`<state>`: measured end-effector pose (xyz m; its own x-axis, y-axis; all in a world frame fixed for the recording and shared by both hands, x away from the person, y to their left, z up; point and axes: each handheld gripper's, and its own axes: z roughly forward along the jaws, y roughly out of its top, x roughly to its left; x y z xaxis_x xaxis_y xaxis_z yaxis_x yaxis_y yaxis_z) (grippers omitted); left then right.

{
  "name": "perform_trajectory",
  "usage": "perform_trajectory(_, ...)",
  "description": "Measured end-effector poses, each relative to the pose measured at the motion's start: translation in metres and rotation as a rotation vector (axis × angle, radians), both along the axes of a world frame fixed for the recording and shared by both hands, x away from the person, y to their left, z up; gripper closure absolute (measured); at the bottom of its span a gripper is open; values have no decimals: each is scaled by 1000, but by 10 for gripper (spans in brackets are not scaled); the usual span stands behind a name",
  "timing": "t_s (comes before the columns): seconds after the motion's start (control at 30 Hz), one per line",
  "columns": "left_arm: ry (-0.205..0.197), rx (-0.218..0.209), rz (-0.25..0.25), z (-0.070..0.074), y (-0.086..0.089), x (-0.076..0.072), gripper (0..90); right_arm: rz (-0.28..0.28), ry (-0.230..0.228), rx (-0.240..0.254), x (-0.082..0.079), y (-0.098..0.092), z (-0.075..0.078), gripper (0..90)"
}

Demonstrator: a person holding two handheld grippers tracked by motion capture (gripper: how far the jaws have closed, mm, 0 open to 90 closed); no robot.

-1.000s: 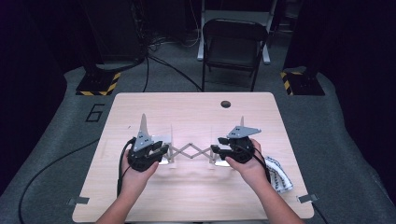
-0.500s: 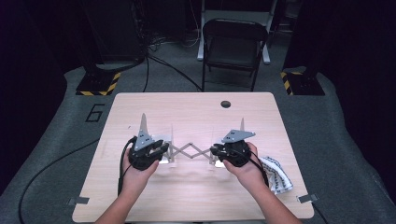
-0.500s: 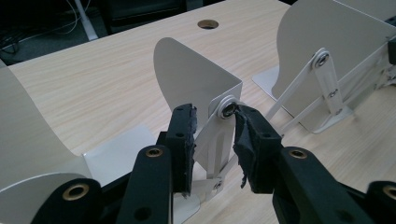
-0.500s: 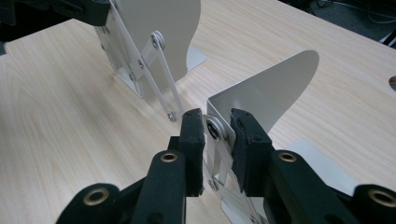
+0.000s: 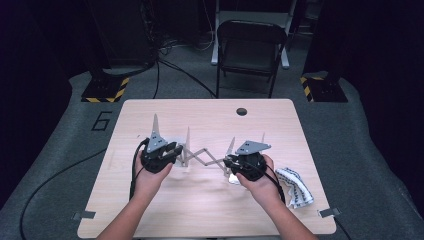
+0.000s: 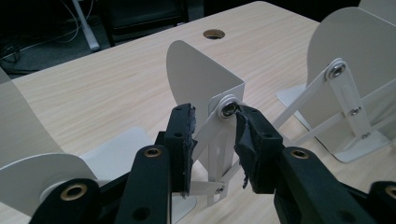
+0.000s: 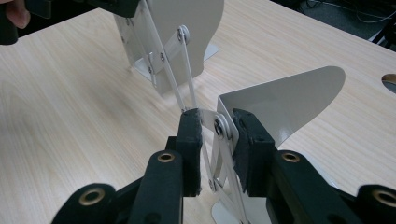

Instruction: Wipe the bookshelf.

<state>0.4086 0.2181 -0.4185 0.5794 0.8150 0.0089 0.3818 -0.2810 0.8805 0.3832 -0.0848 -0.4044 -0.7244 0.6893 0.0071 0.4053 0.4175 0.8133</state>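
A pale wooden table [image 5: 200, 210] is seen in a dark room. An expanding white metal bookend rack [image 5: 202, 159] lies at its middle, its long axis running left to right between the hands. The left gripper [image 6: 212, 133] is clamped on one end plate, the right gripper [image 7: 217, 140] on the other, its jaws just narrowed around the hinge.
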Motion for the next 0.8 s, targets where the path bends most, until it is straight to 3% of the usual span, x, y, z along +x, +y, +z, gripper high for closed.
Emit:
perform_trajectory(0.23, 9, -13, -25, 1, -8, 24, 655, -24, -31, -55, 2, 0, 1, 705)
perform_trajectory(0.3, 1, -30, -27, 0, -11, 29, 645, -35, -29, -48, 3, -1, 1, 689)
perform_trajectory(0.33, 6, -59, -26, 0, -13, 30, 617, -47, -24, -42, 3, -1, 1, 685)
perform_trajectory(0.43, 7, -53, -21, 5, -18, 29, 601, -57, -3, -15, 1, -1, 2, 677)
perform_trajectory(0.5, 6, -33, -19, 6, -19, 27, 588, -45, 2, -43, -1, 0, 4, 668)
perform_trajectory(0.57, 18, -52, -16, 8, -18, 25, 571, -46, 16, -52, -3, 2, 6, 670)
perform_trajectory(0.8, 15, -52, 3, 15, -11, 19, 536, -7, -7, -53, -5, 1, 23, 617)
